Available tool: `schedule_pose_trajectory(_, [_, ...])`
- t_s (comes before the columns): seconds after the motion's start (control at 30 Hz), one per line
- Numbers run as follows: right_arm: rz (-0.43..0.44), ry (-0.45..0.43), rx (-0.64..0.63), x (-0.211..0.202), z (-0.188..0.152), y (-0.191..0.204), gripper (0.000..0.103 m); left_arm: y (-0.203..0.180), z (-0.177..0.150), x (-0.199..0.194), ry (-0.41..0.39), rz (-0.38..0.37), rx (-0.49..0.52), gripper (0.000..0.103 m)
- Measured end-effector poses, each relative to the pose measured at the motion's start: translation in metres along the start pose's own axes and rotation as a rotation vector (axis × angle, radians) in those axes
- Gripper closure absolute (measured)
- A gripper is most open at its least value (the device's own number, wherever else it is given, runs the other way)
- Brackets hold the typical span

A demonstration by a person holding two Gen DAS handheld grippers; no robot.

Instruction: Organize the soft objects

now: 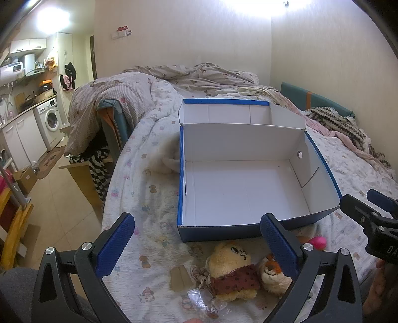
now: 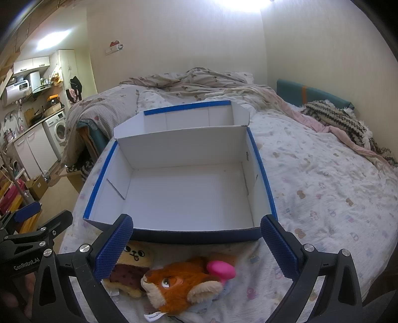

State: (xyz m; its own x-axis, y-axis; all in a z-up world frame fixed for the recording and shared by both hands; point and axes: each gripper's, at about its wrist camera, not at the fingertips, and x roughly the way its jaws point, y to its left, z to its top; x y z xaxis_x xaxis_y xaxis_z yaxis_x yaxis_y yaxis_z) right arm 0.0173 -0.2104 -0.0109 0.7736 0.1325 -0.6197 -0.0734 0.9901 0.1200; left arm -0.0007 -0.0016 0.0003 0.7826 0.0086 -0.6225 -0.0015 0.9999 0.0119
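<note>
"genrobot.ai" was read on the left gripper (image 2: 37, 223). both the left and the right gripper (image 2: 196, 241) were held spread, nothing pinched, by the box (image 2: 189, 193) at the bed's (image 2: 323, 188) near edge.

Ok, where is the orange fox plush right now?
The orange fox plush lies on the bed in front of the open box, low in the right wrist view, between the yellow bear plush and a pink toy.

Overhead ceiling lights (image 1: 251, 7) blew out to white glare above the box (image 1: 238, 191). Fisheye distortion bent the bed (image 2: 323, 179) edges; corners vignetted black; focus was slightly soft.
</note>
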Motion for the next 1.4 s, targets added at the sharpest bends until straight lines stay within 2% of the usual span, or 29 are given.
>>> schedule_pose_trajectory(1.4, [-0.001,0.003,-0.001,0.0011,0.0003,-0.0011,0.000,0.0038,0.0015,0.0007,-0.002,0.004,-0.001,0.002])
